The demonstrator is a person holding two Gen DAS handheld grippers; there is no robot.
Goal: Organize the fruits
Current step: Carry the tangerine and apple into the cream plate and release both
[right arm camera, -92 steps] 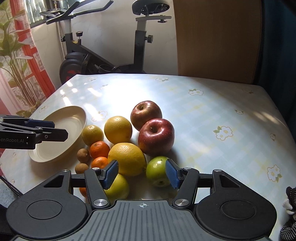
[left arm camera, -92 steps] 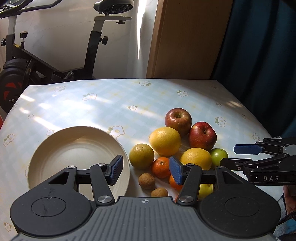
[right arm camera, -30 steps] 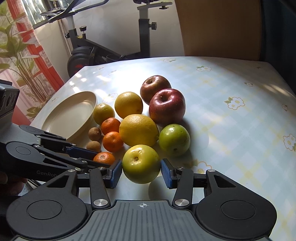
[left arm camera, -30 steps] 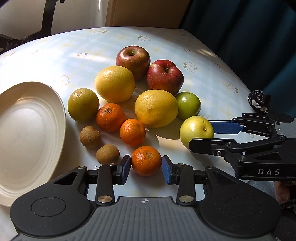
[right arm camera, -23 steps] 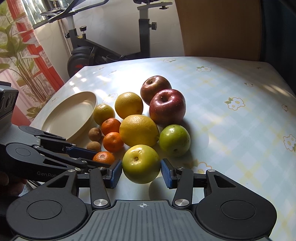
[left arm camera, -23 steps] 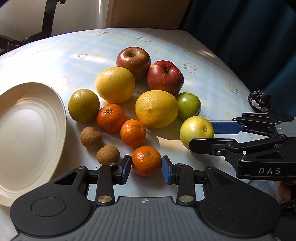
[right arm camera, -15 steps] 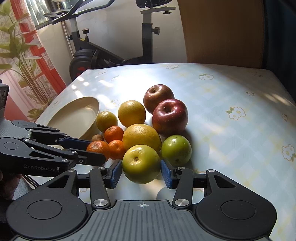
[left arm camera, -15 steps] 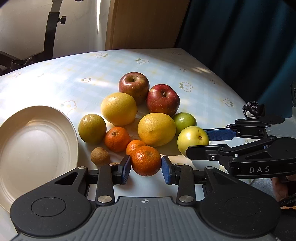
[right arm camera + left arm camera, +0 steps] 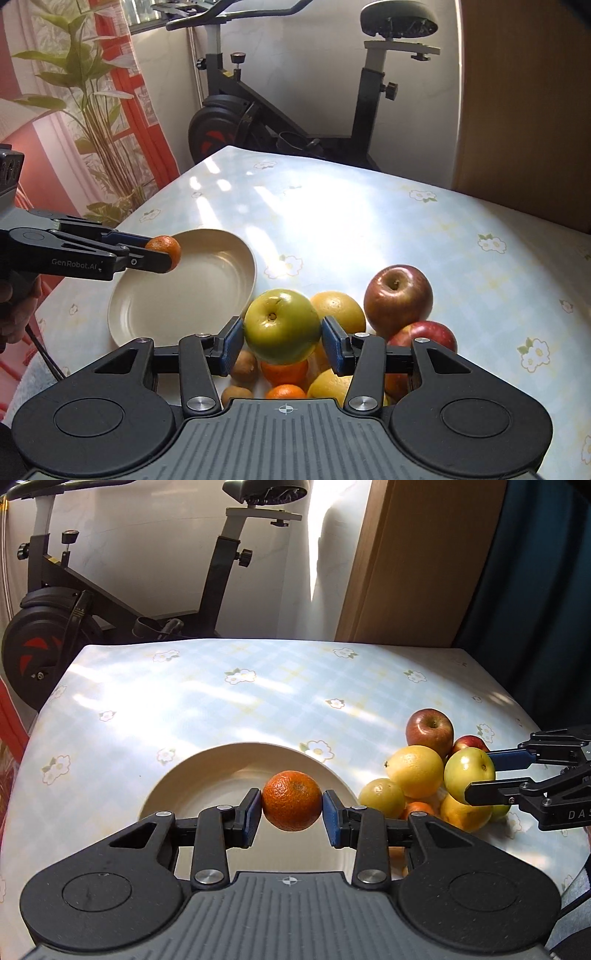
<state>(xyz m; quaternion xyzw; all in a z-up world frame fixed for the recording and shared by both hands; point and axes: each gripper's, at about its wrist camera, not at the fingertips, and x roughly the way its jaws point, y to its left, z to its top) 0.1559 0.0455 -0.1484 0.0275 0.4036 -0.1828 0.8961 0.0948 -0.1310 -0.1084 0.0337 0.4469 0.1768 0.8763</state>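
Orange and dimpled, the tangerine (image 9: 291, 800) is sitting squarely between the blue pads (image 9: 251, 821) of the left gripper (image 9: 291, 821), pinched on both sides and hanging clear above the cream plate (image 9: 207, 771), which is lying bare on the flowered tablecloth (image 9: 258, 698). Over in the right wrist view, the right gripper (image 9: 282, 345) is clamping the green apple (image 9: 282, 326) the same way, stem pit facing up, and the fruit is floating above the pile just beside the plate. Behind it a red apple (image 9: 398, 295) is standing in the open, while a second red apple (image 9: 428, 332) is being partly covered by the right finger. An orange (image 9: 338, 310), two tangerines and two small brown fruits (image 9: 243, 365) are peeking out below the held apple, cut off by the gripper body, so their exact kind is hard to make out. A hand (image 9: 14, 314) is showing at the left edge.
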